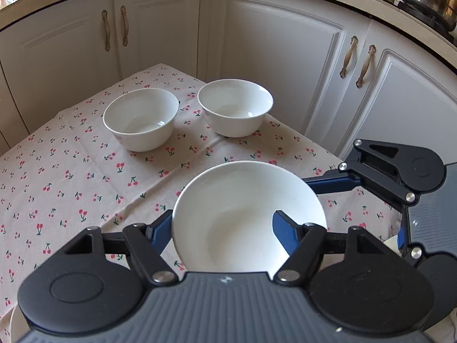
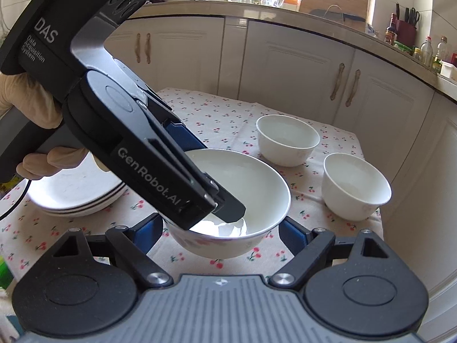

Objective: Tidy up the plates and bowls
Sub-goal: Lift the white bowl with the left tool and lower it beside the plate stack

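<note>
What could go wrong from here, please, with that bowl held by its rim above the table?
1. The left gripper pinches only the wall of the held bowl, one finger inside; it looks tilted and might slip out.
2. The open right gripper sits close around it and could knock it.
3. Lowered carelessly, it could chip the two bowls on the table.

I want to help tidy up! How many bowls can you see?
3. One white ceramic bowl is gripped on its rim by the left gripper, above the cherry tablecloth. Two more white bowls sit side by side further back. More could be hidden.
</note>
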